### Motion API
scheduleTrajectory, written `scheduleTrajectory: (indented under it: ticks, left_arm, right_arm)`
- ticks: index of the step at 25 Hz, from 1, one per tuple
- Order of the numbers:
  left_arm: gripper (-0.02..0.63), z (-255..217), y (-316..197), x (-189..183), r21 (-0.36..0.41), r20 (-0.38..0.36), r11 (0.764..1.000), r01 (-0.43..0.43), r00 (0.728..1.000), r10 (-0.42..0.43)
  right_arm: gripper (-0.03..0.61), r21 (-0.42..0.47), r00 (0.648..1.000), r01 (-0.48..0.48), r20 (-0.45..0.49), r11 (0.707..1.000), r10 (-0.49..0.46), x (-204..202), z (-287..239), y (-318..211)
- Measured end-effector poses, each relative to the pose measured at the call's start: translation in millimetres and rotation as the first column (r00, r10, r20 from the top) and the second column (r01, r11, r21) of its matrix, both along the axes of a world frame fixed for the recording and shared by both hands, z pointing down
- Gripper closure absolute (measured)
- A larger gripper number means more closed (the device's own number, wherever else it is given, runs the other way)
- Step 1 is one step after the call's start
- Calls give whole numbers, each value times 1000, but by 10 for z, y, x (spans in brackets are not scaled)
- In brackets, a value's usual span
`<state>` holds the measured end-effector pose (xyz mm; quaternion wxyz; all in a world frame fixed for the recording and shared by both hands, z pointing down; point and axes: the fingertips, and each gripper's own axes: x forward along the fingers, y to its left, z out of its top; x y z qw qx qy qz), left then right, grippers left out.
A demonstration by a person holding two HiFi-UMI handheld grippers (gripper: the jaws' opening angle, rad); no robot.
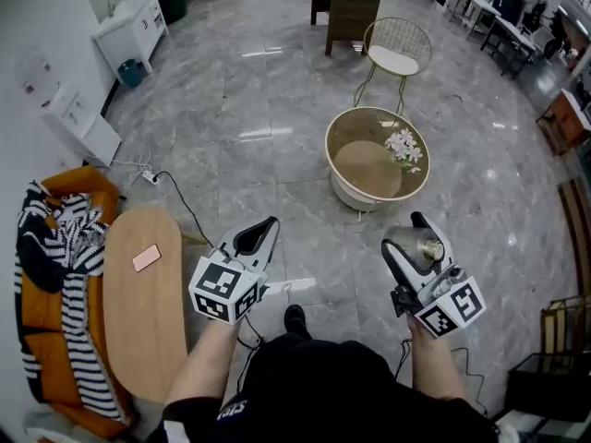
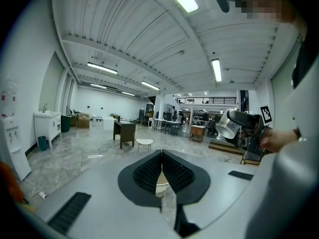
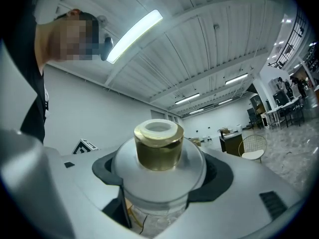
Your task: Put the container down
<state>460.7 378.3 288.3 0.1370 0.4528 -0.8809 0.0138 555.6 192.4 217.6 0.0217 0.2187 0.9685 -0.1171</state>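
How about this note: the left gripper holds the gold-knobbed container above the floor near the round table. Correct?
Not the left. The right gripper holds the gold-knobbed container above the floor near the round table; the right gripper view shows it between the fingers. The left gripper is shut, empty.

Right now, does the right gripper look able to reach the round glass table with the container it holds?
Probably yes, after a step forward. The right gripper, shut on the container, is short of the round table, but only bare floor lies between, and the flowers leave most of the top free.
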Motion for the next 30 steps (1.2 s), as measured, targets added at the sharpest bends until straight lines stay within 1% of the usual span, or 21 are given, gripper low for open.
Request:
scheduleTrajectory:
  ticks: [4,8,13,18,23,30]
  left_arm:
    - [597,49,156,-233,-16,4,1000,-13,1000,13]
    - [597,11,253,-390,-17,15,1000,-15,1000,15]
    - [597,43,342,-566,-8,7,1000,2,1000,-1]
    - [597,131,328,-823,-17,-5,1000,18,1000,-18]
    - [597,243,136,-1255,-40,-22,999,15,1000,-16]
    - [596,294,-345,-2163,-40,-32,999,28,999,-29]
  right_arm:
    - [230,4,1000,-20,10,1000,20,-240,-32,117]
    - [230,11,1000,-27,6,1000,26,-416,-56,157]
    - [230,0,999,-29,19,1000,29,-630,-39,159]
    - [230,-24,999,-22,27,999,22,-924,54,83]
    - [230,-40,999,-22,25,999,23,-1383,190,-127]
    - [230,-35,1000,-27,3,999,27,-2248,357,-621]
